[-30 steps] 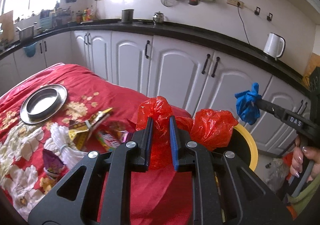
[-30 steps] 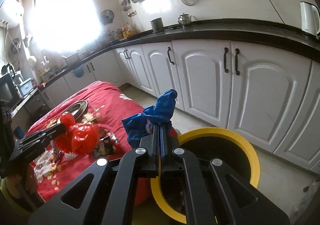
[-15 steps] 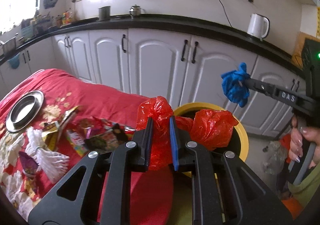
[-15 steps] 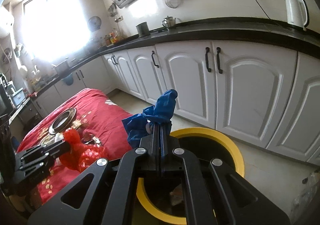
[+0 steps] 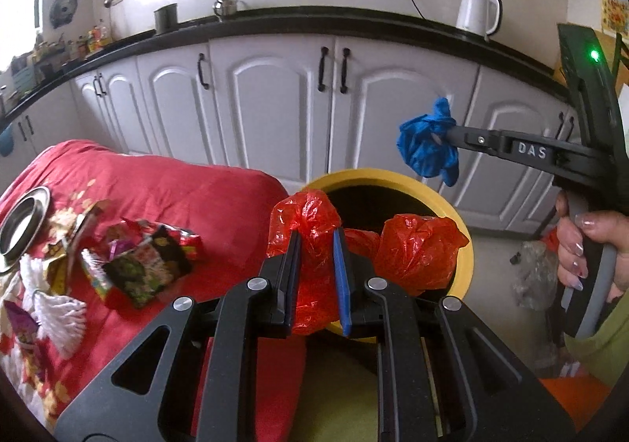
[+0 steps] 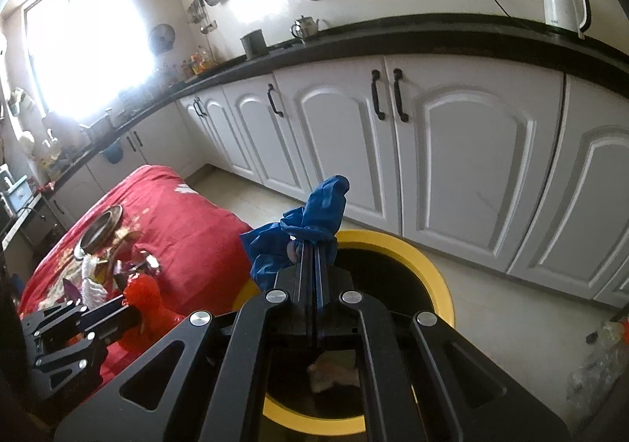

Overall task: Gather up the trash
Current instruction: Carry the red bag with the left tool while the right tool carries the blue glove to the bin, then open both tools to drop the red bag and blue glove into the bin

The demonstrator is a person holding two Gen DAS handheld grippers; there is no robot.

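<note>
Left gripper [image 5: 316,245]: clenched on a crumpled red plastic bag [image 5: 310,245], its jaws pinching the middle fold; the bag's loose bulge hangs to the right, over the near rim of the bin
Right gripper [image 6: 314,245]: clenched tight on a crumpled blue plastic bag [image 6: 310,221], which bunches up and to the left of the tips; a hand [image 5: 589,249] grips its handle at the right edge of the left wrist view
Yellow-rimmed bin [image 6: 436,277]: stands on the floor just beside the end of the red-covered table, in front of the white cabinets; a pale scrap lies in its dark inside
Blue bag's place: in the air above the far right part of the bin's rim
Red tablecloth [image 5: 165,190]: covers the table, floral pattern toward its left edge
Remaining trash: snack wrappers [image 5: 145,265] and white tassels [image 5: 59,308] lie scattered near the table's left side
Steel plate [image 5: 23,221]: rests at the table's far left edge, beyond the wrappers
White kettle [image 5: 477,11]: on the black counter, upper right
</note>
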